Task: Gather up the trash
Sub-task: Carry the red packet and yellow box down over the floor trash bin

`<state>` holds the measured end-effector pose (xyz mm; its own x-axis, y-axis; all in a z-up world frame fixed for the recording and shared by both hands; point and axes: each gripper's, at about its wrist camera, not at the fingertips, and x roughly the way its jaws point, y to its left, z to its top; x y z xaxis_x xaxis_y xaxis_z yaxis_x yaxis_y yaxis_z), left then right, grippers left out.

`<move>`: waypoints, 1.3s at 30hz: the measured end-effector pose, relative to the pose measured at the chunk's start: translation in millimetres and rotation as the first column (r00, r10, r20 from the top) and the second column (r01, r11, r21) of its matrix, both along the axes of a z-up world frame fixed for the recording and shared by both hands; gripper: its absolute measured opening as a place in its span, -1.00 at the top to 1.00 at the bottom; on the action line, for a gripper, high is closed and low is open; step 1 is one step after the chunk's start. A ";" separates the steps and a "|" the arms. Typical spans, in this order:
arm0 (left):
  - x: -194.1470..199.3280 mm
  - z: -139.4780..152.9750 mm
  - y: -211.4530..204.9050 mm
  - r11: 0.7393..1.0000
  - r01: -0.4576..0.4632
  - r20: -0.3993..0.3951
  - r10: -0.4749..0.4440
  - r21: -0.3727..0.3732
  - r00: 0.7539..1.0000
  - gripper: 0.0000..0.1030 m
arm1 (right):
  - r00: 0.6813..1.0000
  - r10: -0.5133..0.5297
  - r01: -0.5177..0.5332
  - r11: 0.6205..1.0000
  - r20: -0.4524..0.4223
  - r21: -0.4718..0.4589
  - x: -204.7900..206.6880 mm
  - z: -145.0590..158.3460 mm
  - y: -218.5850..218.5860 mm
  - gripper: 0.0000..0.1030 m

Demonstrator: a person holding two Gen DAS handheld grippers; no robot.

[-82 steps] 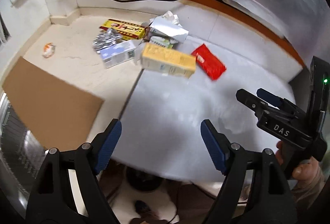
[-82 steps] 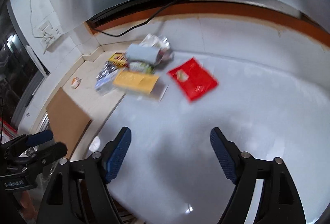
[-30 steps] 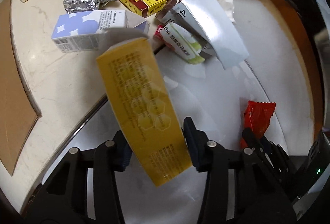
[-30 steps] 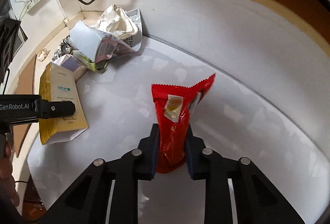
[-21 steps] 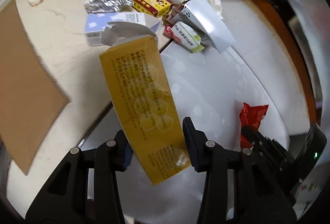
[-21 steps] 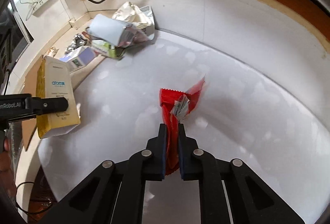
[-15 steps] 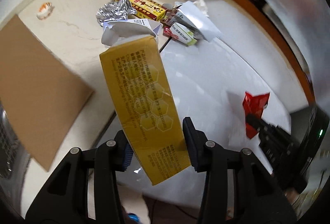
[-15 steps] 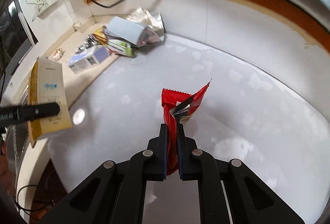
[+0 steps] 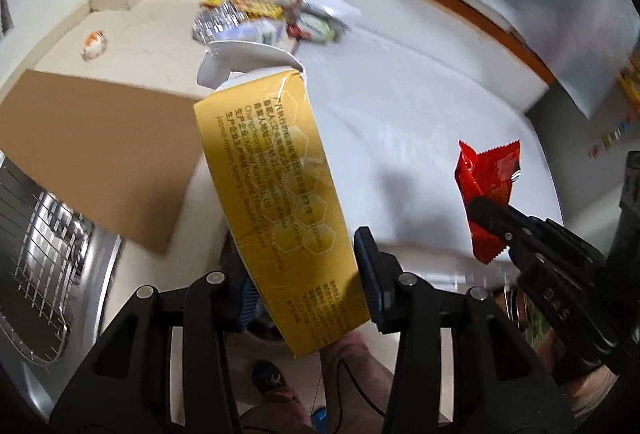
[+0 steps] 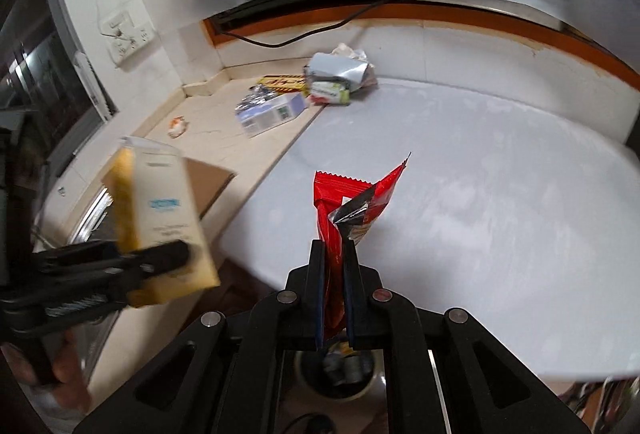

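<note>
The left tool (image 9: pixel 304 274) is pinching a tall yellow cardboard carton (image 9: pixel 280 190) with an open white flap, holding it off the white worktop's (image 9: pixel 420 122) near edge. The right tool (image 10: pixel 333 282) is squeezing a crumpled red foil wrapper (image 10: pixel 352 202), lifted clear above the near edge. More trash (image 10: pixel 320 86) is lying at the far left corner.

A: What's showing up, count-wise?
B: Seeing 1 yellow box (image 9: pixel 280 194), 1 red wrapper (image 10: pixel 348 210), 1 cardboard sheet (image 9: pixel 100 154).
A: & further back?
B: 1 blue-white box (image 10: pixel 270 114), 1 foil ball (image 9: pixel 218 22), 1 small orange scrap (image 9: pixel 94 44). Rest is blurring.
</note>
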<state>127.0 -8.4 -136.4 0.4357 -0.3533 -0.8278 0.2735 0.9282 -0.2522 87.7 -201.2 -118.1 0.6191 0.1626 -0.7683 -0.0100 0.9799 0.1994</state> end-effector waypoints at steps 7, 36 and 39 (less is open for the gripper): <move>-34.7 -47.1 1.6 0.997 0.076 -0.113 -0.075 0.006 0.991 0.23 | 0.996 -0.025 0.025 1.000 -0.080 -0.005 -66.8 -22.6 25.2 0.86; -63.0 -370.3 -14.4 0.978 0.031 -0.404 0.057 0.209 0.913 0.23 | 0.859 0.017 0.064 0.988 -0.512 0.139 -79.5 -391.1 20.1 0.83; -49.1 -405.8 -11.6 0.973 0.034 -0.403 0.062 0.228 0.913 0.23 | 0.854 0.032 0.052 0.988 -0.519 0.147 -69.2 -436.4 27.3 0.82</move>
<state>78.0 -20.1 -542.2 0.0499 -0.1333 -0.9898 0.1791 0.9762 -0.1224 18.5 -174.0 -554.5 0.1399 0.2978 -0.9443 0.1454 0.9372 0.3171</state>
